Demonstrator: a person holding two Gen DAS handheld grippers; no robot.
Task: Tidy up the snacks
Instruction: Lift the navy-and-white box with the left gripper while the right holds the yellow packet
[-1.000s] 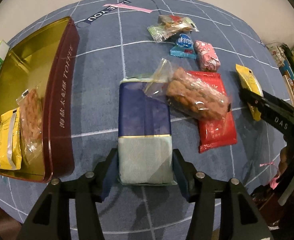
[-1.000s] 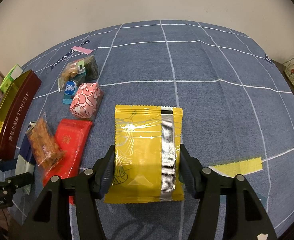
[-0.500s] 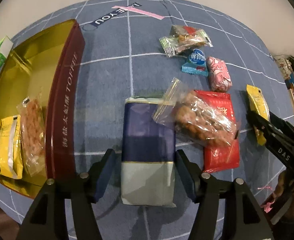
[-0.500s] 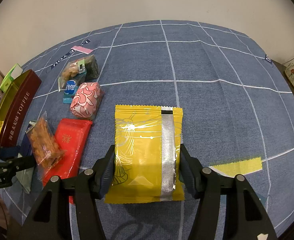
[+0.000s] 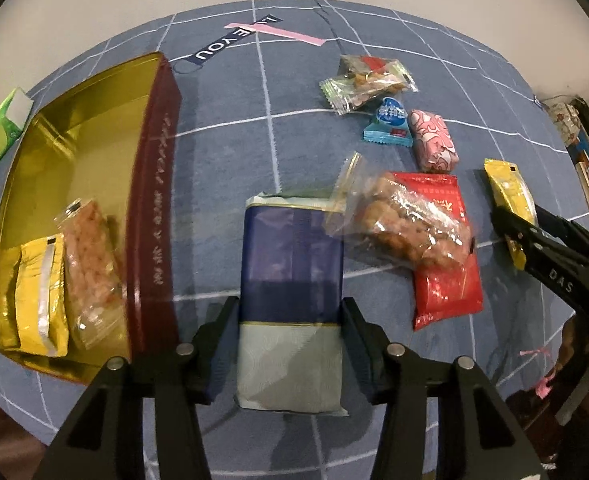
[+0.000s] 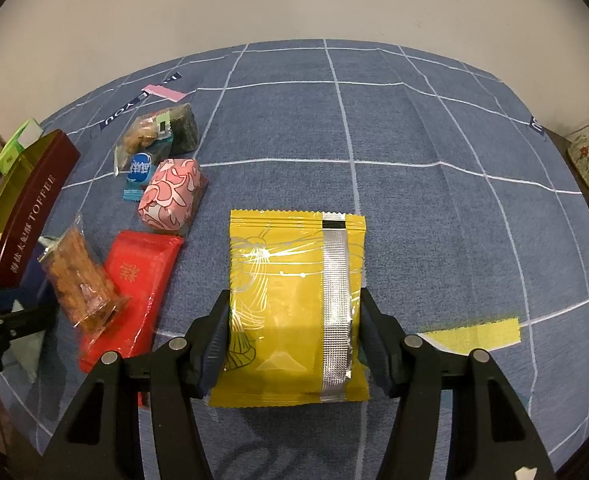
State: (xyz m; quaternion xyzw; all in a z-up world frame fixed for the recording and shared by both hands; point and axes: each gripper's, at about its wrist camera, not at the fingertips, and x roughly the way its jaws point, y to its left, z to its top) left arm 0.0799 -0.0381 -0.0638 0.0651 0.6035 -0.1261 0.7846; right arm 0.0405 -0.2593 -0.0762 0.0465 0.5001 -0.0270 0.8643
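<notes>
Snacks go in the tin (image 5: 150, 184): my left tool (image 5: 290, 332) is closing on the blue packet (image 5: 290, 264), right tool (image 6: 294, 332) clamps the yellow packet (image 6: 290, 300).

The cloth (image 6: 414, 128) is slate blue with a thin white grid. The tin (image 5: 154, 200) is dark maroon outside with pale lettering, gold inside. One packet (image 5: 292, 300) is navy above and pale grey-green below, split by a gold line. Another packet (image 6: 294, 300) is yellow with a silver strip. A red pouch (image 6: 134, 288) bears a gold snowflake; a wrapped sweet (image 6: 170, 194) is pink with white swirls.
</notes>
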